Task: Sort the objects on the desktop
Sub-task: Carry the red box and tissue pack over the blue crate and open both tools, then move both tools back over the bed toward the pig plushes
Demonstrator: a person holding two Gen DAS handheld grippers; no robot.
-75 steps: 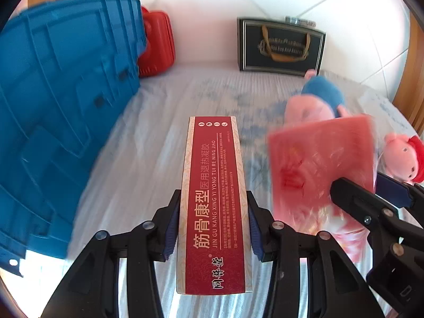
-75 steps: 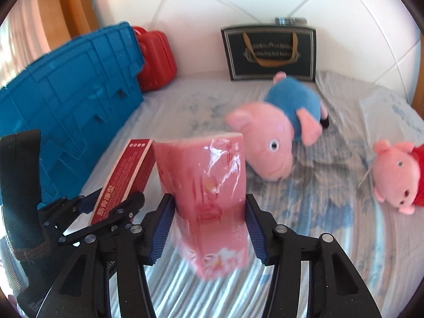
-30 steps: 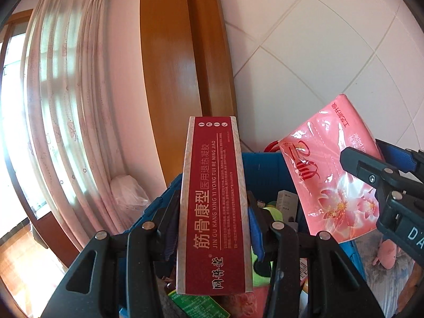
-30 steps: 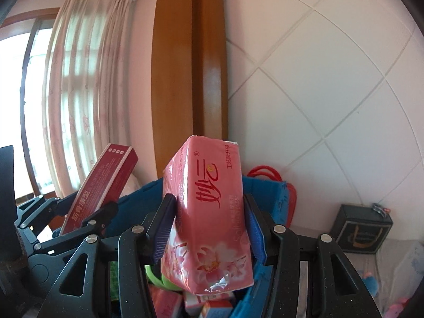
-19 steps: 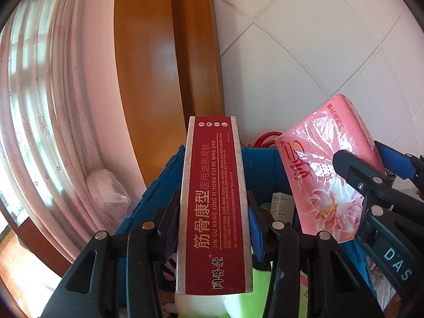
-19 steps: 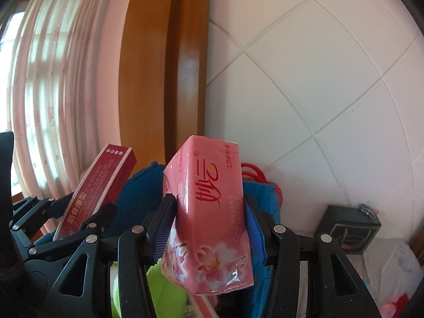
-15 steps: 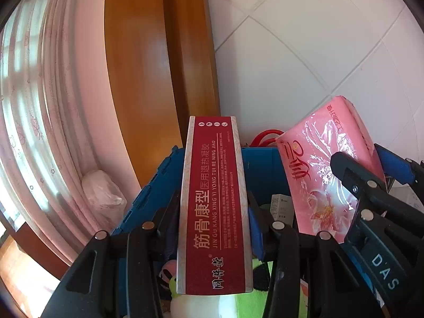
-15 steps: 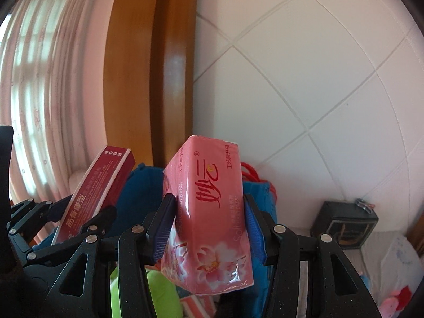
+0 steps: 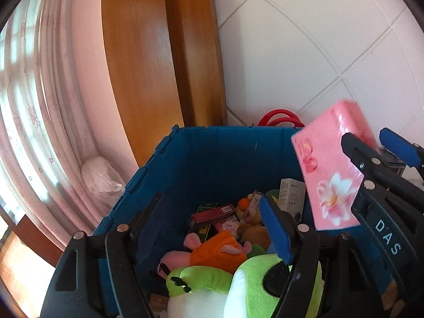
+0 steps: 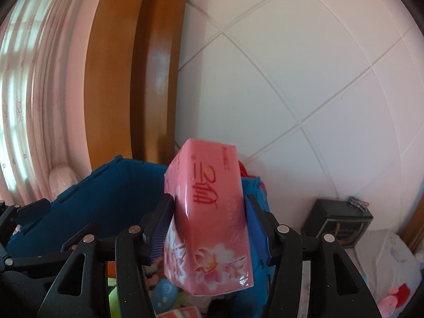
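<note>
Over the blue crate (image 9: 220, 156), your left gripper (image 9: 212, 228) is spread and carries nothing; your right gripper (image 10: 209, 228) clamps the pink tissue pack (image 10: 209, 225) by its long sides, above the crate's right rim. Pack looks light, soft, film-wrapped, likely slippery: keep hold mid-body. Plush toys and small boxes fill the crate floor. Behind: wood panel, white tiled wall, curtains left.

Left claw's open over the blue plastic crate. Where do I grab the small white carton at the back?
Grip the small white carton near its top, across its flat faces, coming from above: it stands upright with toys crowding its base.
</note>
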